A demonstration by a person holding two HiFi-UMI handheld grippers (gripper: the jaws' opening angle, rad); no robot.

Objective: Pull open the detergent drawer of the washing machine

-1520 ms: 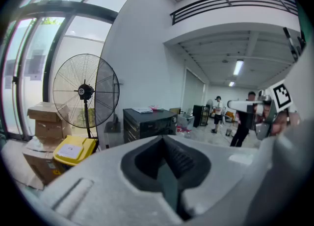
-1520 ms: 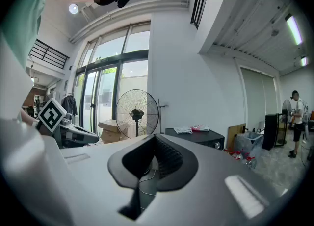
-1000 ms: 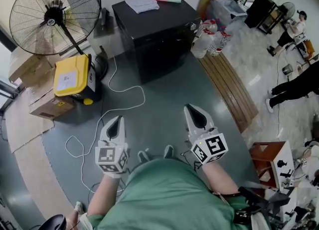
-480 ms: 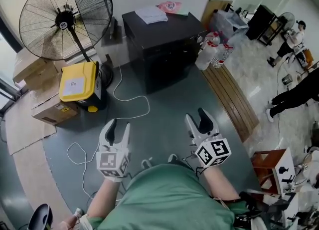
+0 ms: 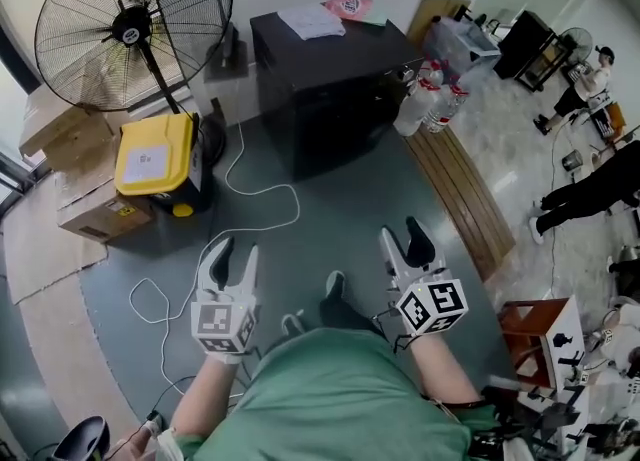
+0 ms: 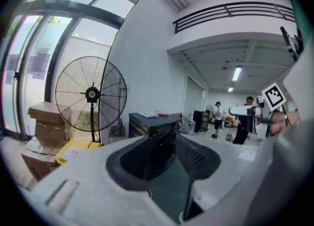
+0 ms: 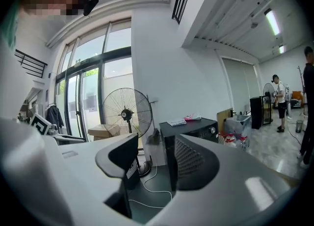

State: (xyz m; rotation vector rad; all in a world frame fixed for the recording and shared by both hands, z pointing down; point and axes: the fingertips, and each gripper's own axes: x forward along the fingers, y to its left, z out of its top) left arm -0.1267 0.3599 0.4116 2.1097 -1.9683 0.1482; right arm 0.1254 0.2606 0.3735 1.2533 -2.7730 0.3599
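Closest in, both grippers were held out level in front of the person's green shirt (image 5: 335,389), aimed at the washing machine, which fits an approach, not a reach. The left gripper (image 5: 235,249) had its fingers (image 6: 196,159) released and drawing together, with nothing between them but floor and the far appliance. The right gripper (image 5: 403,234) stood with its fingers (image 7: 196,163) spread apart and empty, the gap framing the machine's front edge. Neither tool touched anything, so I judge the pull had not yet begun.

Beyond them lay bare grey floor (image 5: 330,209), crossed by a loose white cable (image 5: 262,192) that ran toward the fan's base. A yellow case (image 5: 150,154) sat at the left beside stacked cardboard boxes (image 5: 85,211).

The washing machine (image 5: 330,79), a black box, stood well apart from both grippers against the white wall, with papers (image 5: 312,19) lying on its lid. Its detergent drawer would be in the top strip of the front, by the knob (image 7: 212,130), but I could not pick it out. Water bottles (image 5: 428,99) leaned at its right side, next to a wooden board (image 5: 465,189) on the floor.

A large standing fan (image 5: 130,24) rose at the far left before tall windows (image 6: 34,73), and people (image 5: 595,174) stood far off on the paler floor at the right.
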